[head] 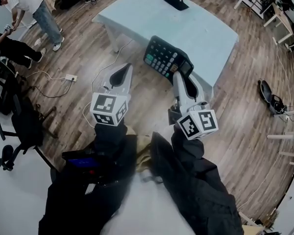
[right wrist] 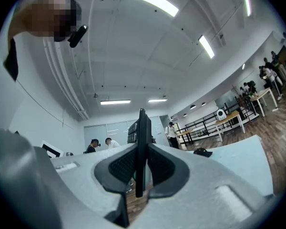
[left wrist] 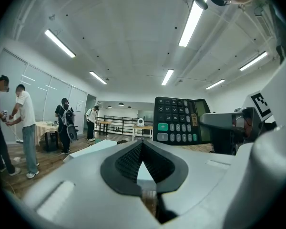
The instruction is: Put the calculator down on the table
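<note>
A black calculator with a green key hangs above the near edge of the pale blue table. My right gripper is shut on its near end. In the right gripper view the calculator stands edge-on between the pads, with the right gripper closed on it. My left gripper sits to the left of the calculator, apart from it, shut on nothing. From the left gripper view the calculator shows its keys beyond the closed left gripper.
A black cap lies at the table's far side. Two people are at the far left. An office chair and a power strip with cables are on the wooden floor at left. A black bag lies at right.
</note>
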A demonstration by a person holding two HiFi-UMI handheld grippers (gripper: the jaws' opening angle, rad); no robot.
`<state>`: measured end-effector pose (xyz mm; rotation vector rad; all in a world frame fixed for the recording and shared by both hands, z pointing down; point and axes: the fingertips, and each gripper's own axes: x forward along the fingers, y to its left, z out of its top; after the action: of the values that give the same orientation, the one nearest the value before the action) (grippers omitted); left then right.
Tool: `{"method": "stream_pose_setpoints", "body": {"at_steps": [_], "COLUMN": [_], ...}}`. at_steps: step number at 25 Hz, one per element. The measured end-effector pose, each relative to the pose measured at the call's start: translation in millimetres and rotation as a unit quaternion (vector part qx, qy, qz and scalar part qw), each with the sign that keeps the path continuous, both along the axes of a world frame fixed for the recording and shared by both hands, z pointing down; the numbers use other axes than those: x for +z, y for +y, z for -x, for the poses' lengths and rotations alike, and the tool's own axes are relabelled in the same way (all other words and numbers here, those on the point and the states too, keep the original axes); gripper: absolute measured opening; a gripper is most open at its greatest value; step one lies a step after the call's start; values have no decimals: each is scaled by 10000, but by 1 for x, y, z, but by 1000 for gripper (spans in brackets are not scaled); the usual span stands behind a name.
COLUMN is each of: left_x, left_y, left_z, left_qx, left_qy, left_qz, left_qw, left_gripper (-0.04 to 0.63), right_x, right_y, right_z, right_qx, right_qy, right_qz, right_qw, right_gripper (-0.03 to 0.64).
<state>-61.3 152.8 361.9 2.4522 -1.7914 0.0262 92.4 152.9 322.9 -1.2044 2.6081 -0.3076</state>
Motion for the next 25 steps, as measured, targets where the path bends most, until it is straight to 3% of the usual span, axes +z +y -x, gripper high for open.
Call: {"method": "stream_pose_setpoints", "body": {"at_steps": [5,11,25], "left_x": [11,24,5], "left_y": [0,-11,-132], "left_z": [-16,-13,20], "left_qx": [94,87,233], "left_qy": [-23,40,209], "left_qz": [111,161,-206], "left_qw": [9999,9998,9993], "left_gripper": [-2,-2,-2], "right_x": [12,26,9], "right_y": [-1,-14,-123], "right_z": [-23,-21,12], "right_qx": [175,212,412], "right_qy": [-62,-52,20], "right_qz": [92,206,-72], "right_qw": [9998,9995,9991], "right_gripper": [51,51,51]}}
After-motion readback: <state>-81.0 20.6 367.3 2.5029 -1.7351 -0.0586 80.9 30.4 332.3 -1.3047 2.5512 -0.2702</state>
